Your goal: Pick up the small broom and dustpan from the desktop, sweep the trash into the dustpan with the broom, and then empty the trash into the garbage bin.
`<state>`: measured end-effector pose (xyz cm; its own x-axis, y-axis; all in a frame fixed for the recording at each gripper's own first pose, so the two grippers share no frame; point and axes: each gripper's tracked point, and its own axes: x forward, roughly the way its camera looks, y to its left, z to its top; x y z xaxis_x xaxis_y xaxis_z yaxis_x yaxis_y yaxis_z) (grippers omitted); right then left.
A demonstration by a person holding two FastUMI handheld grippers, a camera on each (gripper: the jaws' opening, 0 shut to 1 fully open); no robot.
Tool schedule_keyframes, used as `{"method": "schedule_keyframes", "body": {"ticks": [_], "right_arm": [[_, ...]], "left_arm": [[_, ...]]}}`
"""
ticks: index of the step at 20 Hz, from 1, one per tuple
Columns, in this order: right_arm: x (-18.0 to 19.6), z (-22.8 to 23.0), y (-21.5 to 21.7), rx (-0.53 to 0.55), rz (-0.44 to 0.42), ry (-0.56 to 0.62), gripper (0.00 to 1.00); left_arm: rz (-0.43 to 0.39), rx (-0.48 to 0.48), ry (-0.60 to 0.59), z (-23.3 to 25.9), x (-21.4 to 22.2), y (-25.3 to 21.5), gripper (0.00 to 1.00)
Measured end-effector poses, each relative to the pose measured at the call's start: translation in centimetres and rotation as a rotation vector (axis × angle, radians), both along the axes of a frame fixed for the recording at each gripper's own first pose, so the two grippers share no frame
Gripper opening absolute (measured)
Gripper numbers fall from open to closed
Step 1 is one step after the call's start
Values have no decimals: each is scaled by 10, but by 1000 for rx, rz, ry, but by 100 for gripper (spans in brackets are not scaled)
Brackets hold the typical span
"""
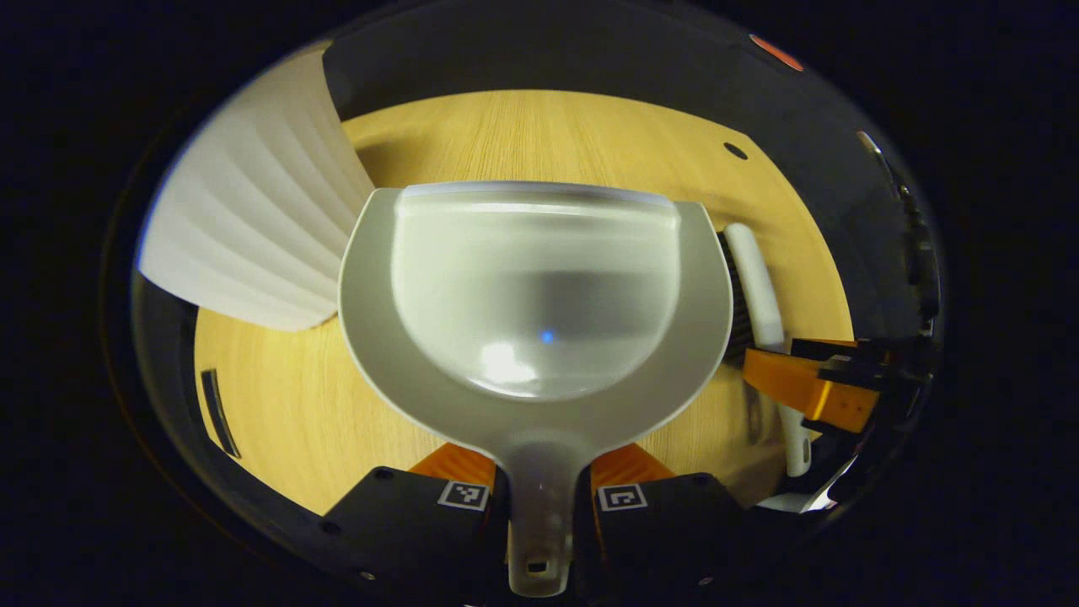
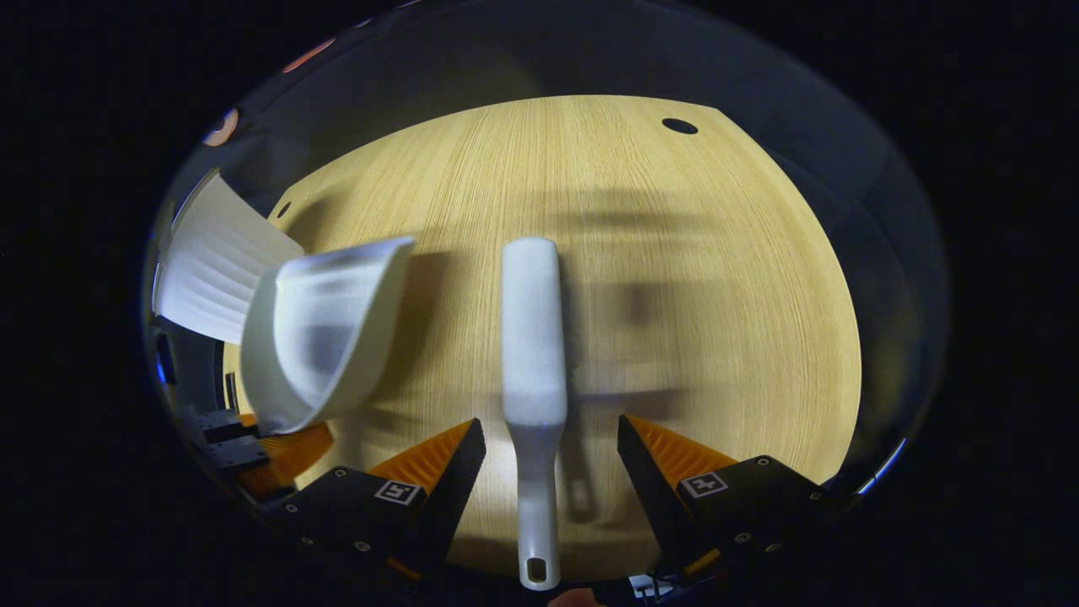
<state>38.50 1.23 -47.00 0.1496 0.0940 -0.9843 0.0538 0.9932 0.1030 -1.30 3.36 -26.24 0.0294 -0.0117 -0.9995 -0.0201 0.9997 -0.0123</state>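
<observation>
A pale grey dustpan (image 1: pixel 535 287) faces away from me in the left gripper view, its handle pinched between the fingers of my left gripper (image 1: pixel 539 468), which is shut on it. In the right gripper view the dustpan (image 2: pixel 324 329) stands tilted on its side at the left, with the left gripper (image 2: pixel 270 451) below it. The white small broom (image 2: pixel 533 337) lies flat on the wooden table (image 2: pixel 674 253). Its handle runs between the fingers of my right gripper (image 2: pixel 552 447), which stands open with a gap on both sides. From the left gripper view, the broom (image 1: pixel 754 287) lies just right of the dustpan, with the right gripper (image 1: pixel 809 388) at its handle.
A white ribbed garbage bin (image 1: pixel 253 219) stands at the table's left, close to the dustpan, and appears again as the bin (image 2: pixel 211 261) behind the pan. A dark cable hole (image 2: pixel 679 126) sits near the table's far edge. Dark booth wall surrounds the table.
</observation>
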Motion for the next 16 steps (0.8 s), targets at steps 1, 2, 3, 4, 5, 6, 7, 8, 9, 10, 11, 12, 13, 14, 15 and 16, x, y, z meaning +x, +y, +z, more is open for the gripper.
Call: {"method": "schedule_keyframes", "body": {"ticks": [1, 2, 3, 4, 5, 6, 7, 8, 9, 10, 11, 12, 13, 14, 15, 16], "right_arm": [[-2, -1, 0, -5, 4, 4, 96], [-3, -1, -1, -10, 7, 9, 96], [-3, 0, -2, -17, 7, 13, 96], [-3, 0, -2, -22, 3, 15, 96], [-3, -1, -3, -23, -1, 17, 96], [-4, -1, -5, -24, -5, 19, 96], [-4, 0, -5, -24, -6, 20, 96], [-3, 1, -5, -28, -7, 22, 96], [-3, 1, -4, -26, -6, 24, 96], [-4, 2, -3, -26, -7, 25, 96], [-3, 1, -2, -23, -9, 21, 96], [-5, 1, 0, -19, -10, 20, 96], [-4, 2, 0, -16, -11, 19, 96], [-5, 2, 0, -15, -9, 17, 96], [-6, 2, -2, -17, -9, 16, 96], [-7, 4, -1, -12, -10, 16, 96]], "left_arm": [[0, -5, 14, -1, -2, 1, 33], [-5, -4, 23, -6, 1, 4, 33], [-6, -3, 33, -5, 8, -1, 33], [-5, 2, 45, -6, 8, 2, 33], [-3, 12, 58, -7, 7, 1, 33], [0, 26, 68, -8, 8, 2, 33], [-1, 28, 77, -9, 7, 0, 33], [1, 17, 83, -9, 7, -1, 33], [3, 9, 88, -8, 6, 2, 33], [-6, 12, 98, -7, 6, 4, 33], [-6, 14, 91, -6, 9, 7, 34], [-6, 15, 94, -5, 8, 5, 34], [-7, 16, 97, -4, 7, 5, 36], [-10, 24, 91, -4, 7, 7, 37], [-21, 33, 86, 1, 8, 9, 42], [-27, 38, 78, 6, 9, 10, 47]]}}
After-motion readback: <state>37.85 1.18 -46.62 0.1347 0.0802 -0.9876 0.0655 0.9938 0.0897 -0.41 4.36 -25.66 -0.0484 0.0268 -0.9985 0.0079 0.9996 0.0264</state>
